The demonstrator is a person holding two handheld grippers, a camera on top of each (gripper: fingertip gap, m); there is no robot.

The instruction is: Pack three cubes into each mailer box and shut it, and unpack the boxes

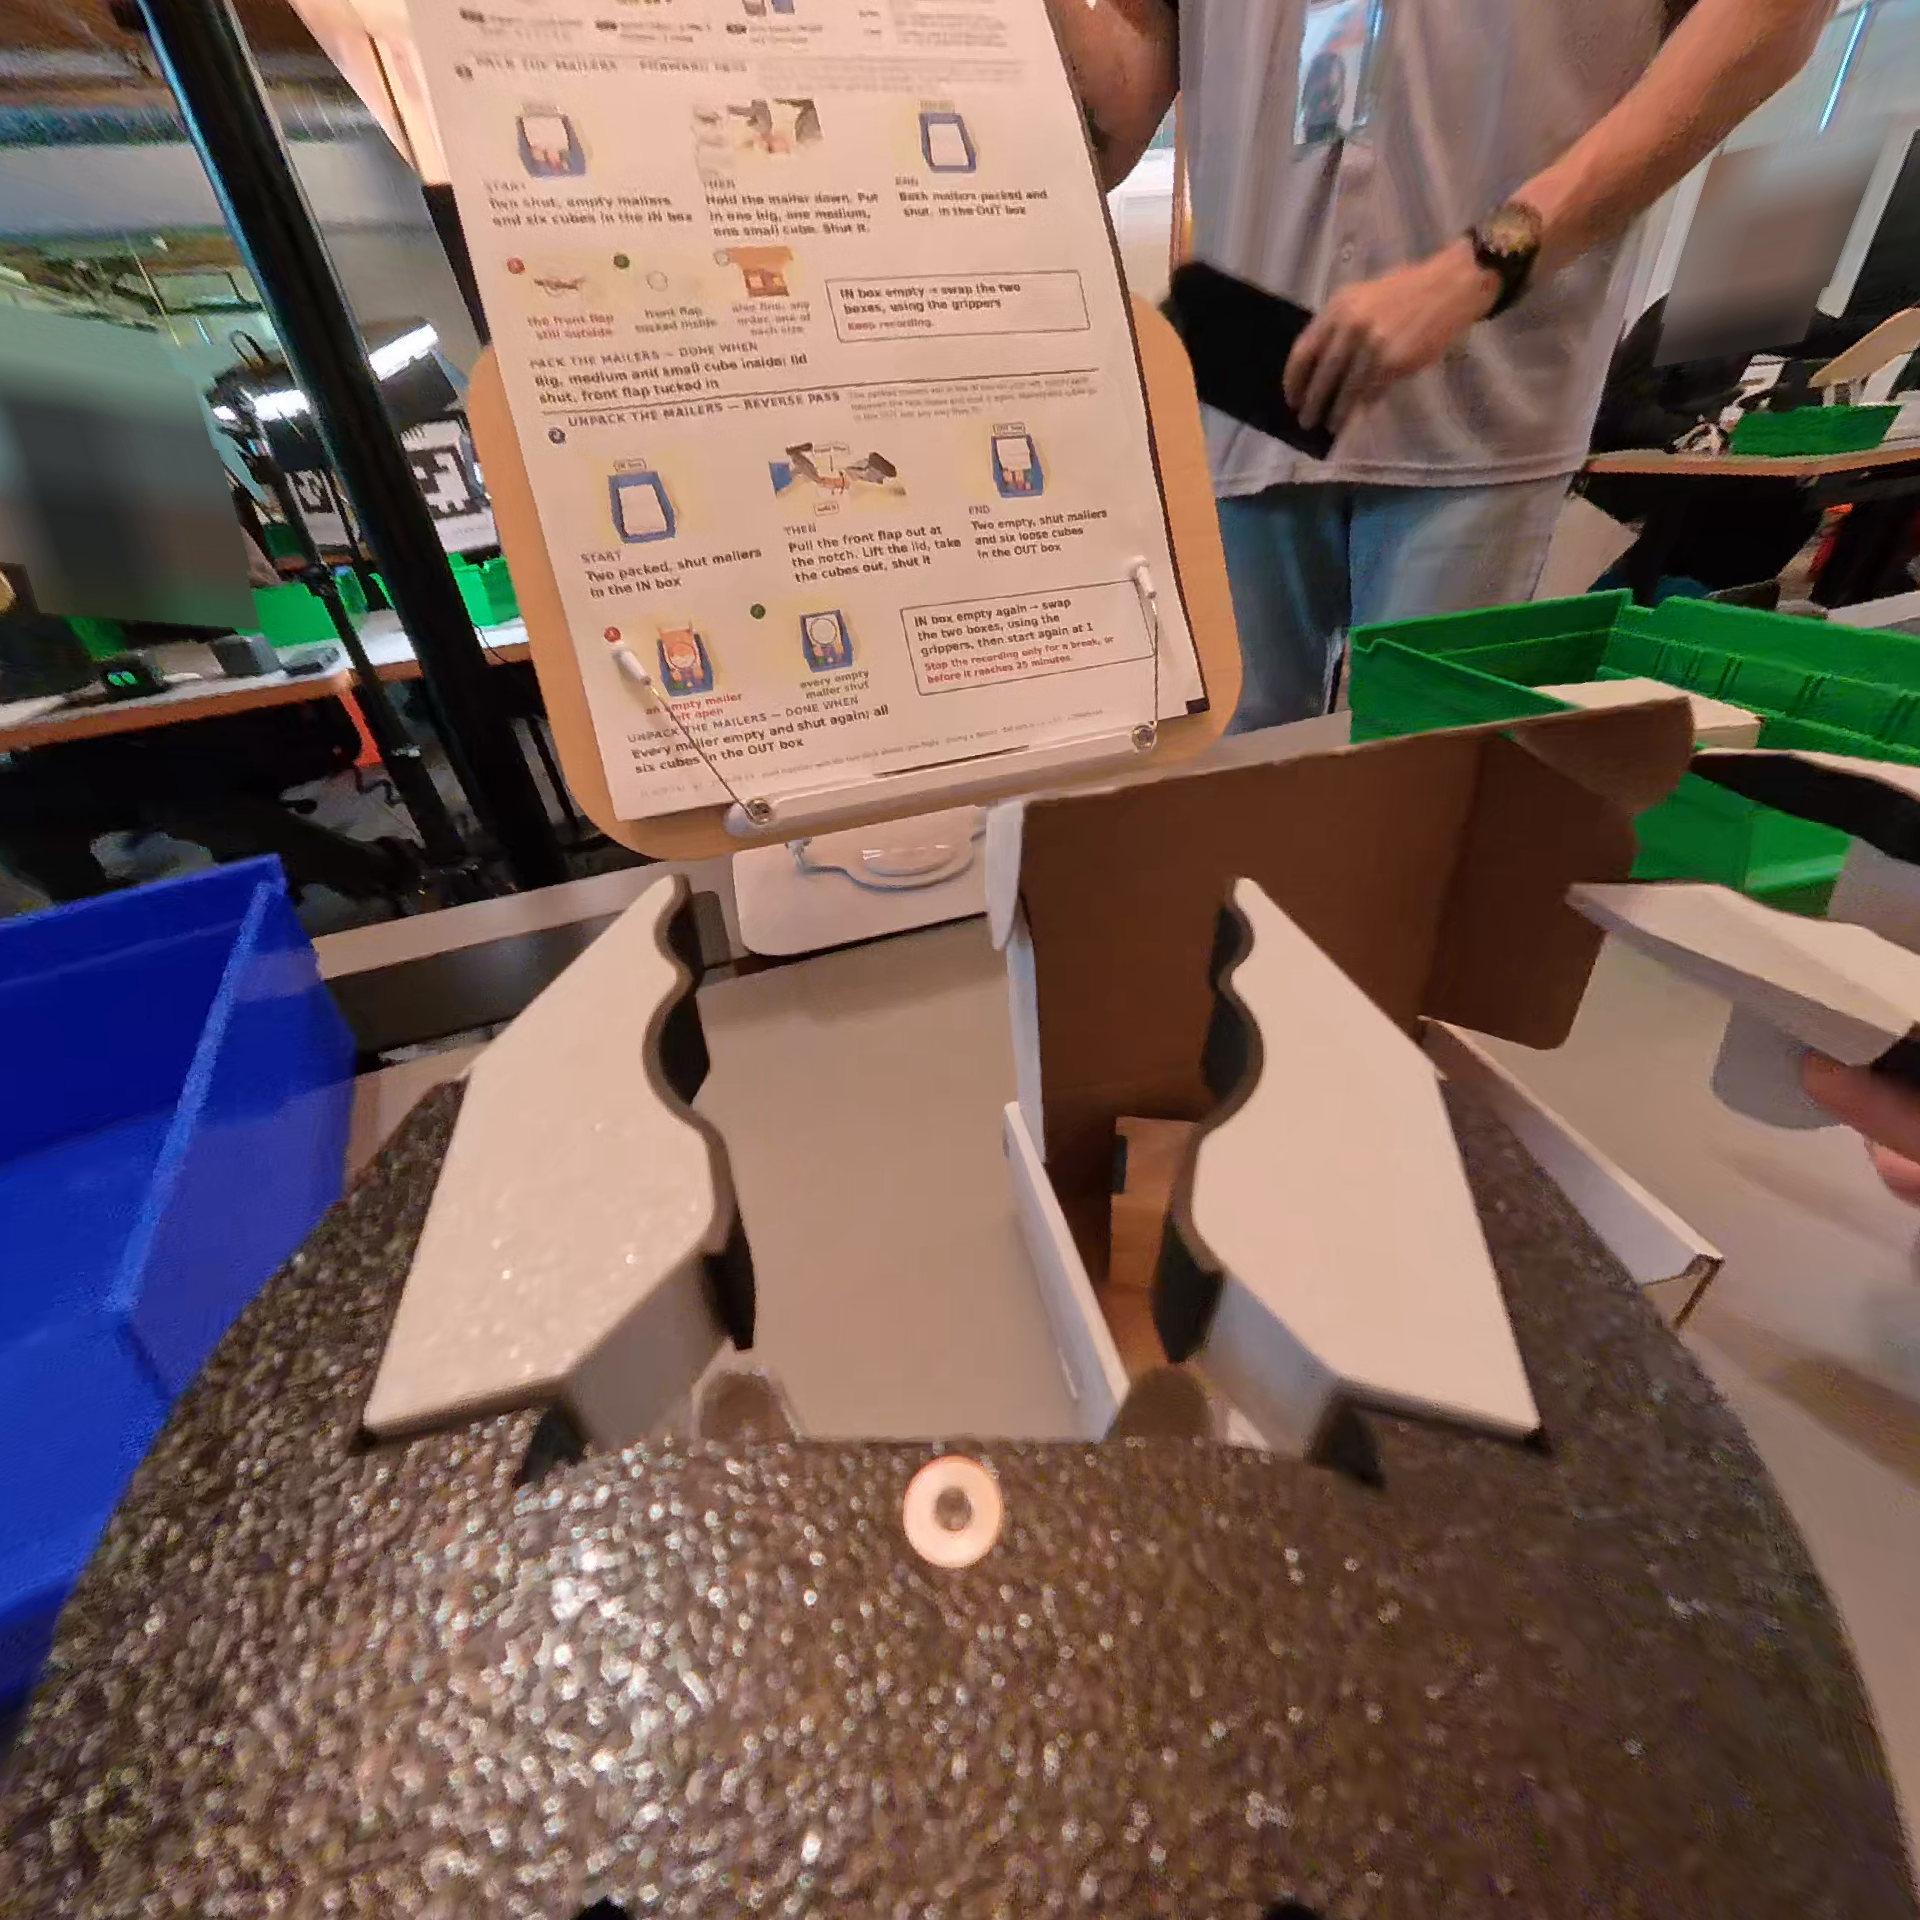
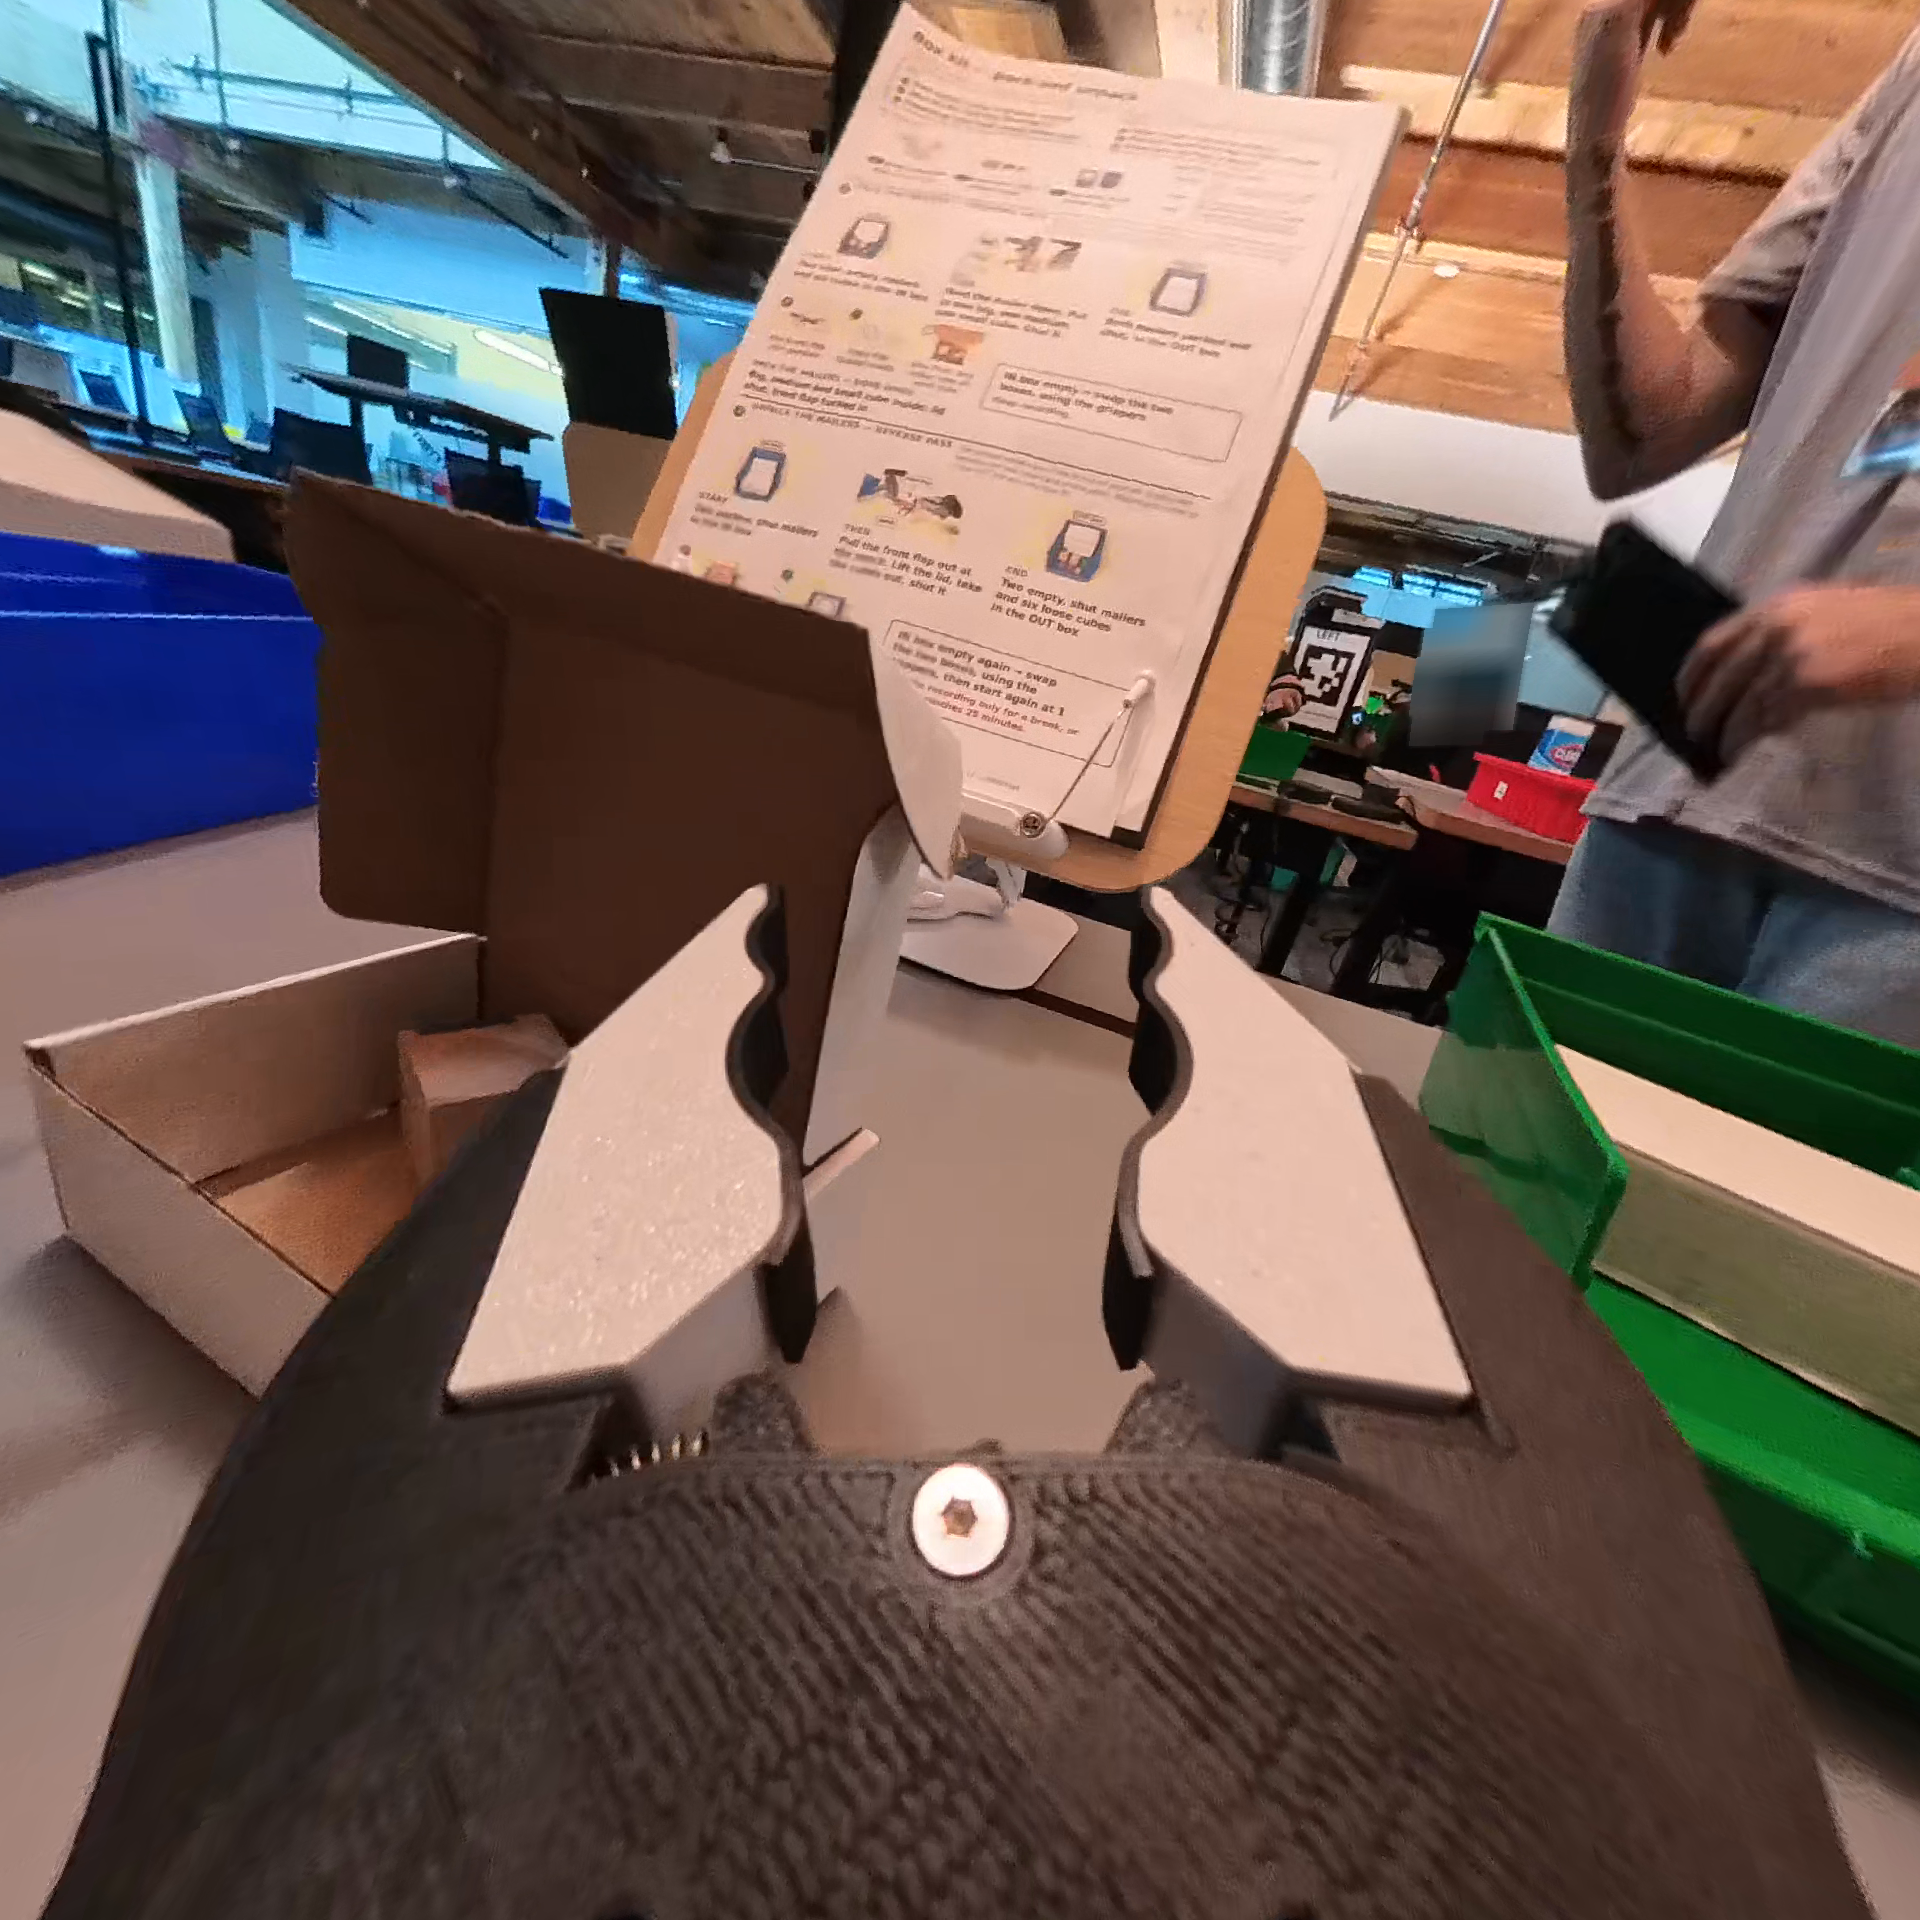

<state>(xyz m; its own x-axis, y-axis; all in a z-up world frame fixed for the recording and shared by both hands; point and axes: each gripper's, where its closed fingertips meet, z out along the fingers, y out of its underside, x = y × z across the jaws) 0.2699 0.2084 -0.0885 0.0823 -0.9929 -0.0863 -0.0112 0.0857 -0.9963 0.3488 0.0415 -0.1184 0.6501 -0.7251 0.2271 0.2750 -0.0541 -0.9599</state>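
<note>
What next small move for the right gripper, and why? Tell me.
Probably reach into the open mailer box for the wooden cube: the lid stands upright, the right gripper is open and empty beside the box, and the left gripper is open too.

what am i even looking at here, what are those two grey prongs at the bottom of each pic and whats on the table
There is no robot here. A person holds a two-finger gripper in each hand, and each gripper carries a wide-angle camera looking forward along its fingers. The grey prongs are those fingers.

One picture is from the left gripper, the other from the right gripper. Both are open and hold nothing.

On the grey table sits an open mailer box, white outside and brown inside, its lid standing up. A wooden cube shows inside it. A blue bin stands to the left and a green bin to the right. Behind the box an instruction sheet leans on a stand. A bystander holding a dark phone stands beyond the table.
</note>
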